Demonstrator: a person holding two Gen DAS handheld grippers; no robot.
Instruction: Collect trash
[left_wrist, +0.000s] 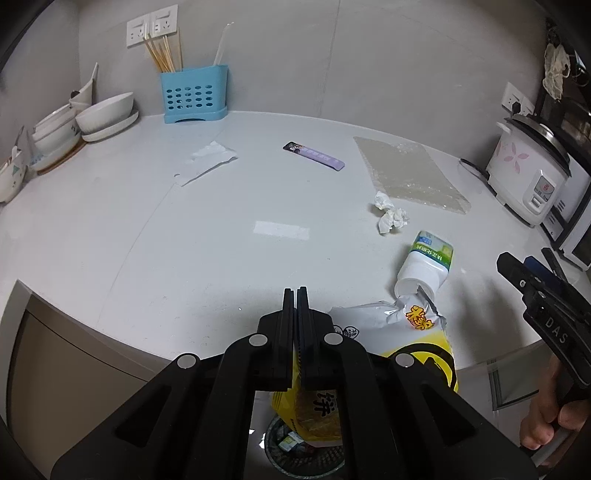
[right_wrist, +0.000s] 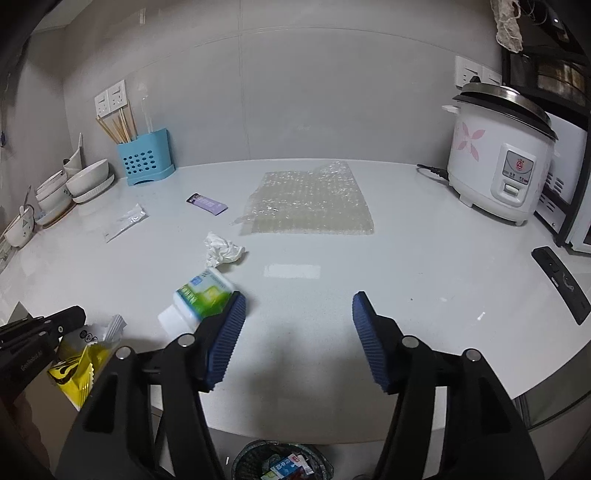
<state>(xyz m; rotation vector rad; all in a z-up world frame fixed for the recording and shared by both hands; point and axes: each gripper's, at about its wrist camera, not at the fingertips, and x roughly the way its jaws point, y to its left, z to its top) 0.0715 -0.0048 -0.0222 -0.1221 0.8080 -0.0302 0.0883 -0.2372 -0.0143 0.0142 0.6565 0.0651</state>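
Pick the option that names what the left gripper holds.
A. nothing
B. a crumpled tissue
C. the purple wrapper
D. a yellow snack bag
D: the left gripper is shut on the yellow snack bag, which hangs over the counter edge above the trash bin; the crumpled tissue and purple wrapper lie on the counter.

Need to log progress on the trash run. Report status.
Left gripper shut on yellow snack bag above bin. Right gripper open, empty. Bottle, tissue, bubble wrap on counter.
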